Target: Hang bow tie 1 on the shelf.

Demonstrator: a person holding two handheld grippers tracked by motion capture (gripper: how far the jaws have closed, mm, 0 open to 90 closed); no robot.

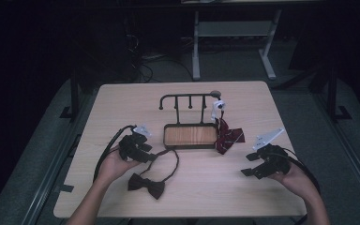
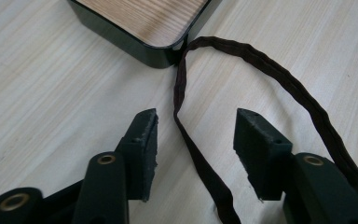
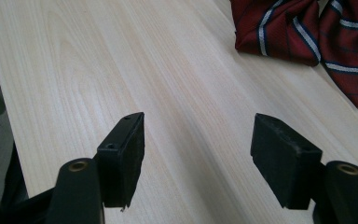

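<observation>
**Left gripper lines up on the bow tie's strap**

The dark bow tie [image 1: 146,184] lies near the table's [image 1: 122,98] front edge, left of centre, its neck strap [image 2: 200,158] looping back toward the front left corner of the wooden-floored rack tray [image 1: 190,136]. The left gripper [image 1: 138,149] sits low over that strap. In the left gripper view its jaws stand apart with one run of the strap passing between them, touching neither pad. This looks like the approach to a pinch, probably so the tie can be lifted by its strap and hung on a peg of the rack's hook bar [image 1: 187,97], at the middle of the table.

The right gripper [image 1: 258,164] waits near the front right corner, jaws wide and holding nothing, its camera looking across bare wood toward the red striped bow tie [image 3: 303,32]. That tie appears to hang from the bar's right end and slump against the tray's right side, which suggests one tie is already placed.

How the striped tie is fastened is hard to make out; a white clip-like piece [image 1: 218,108] sits there, but its hold is unclear. The dark tie's bow falls outside the left gripper view, and the strap's clasp cannot be told. The room beyond the table is too dim to read.
</observation>
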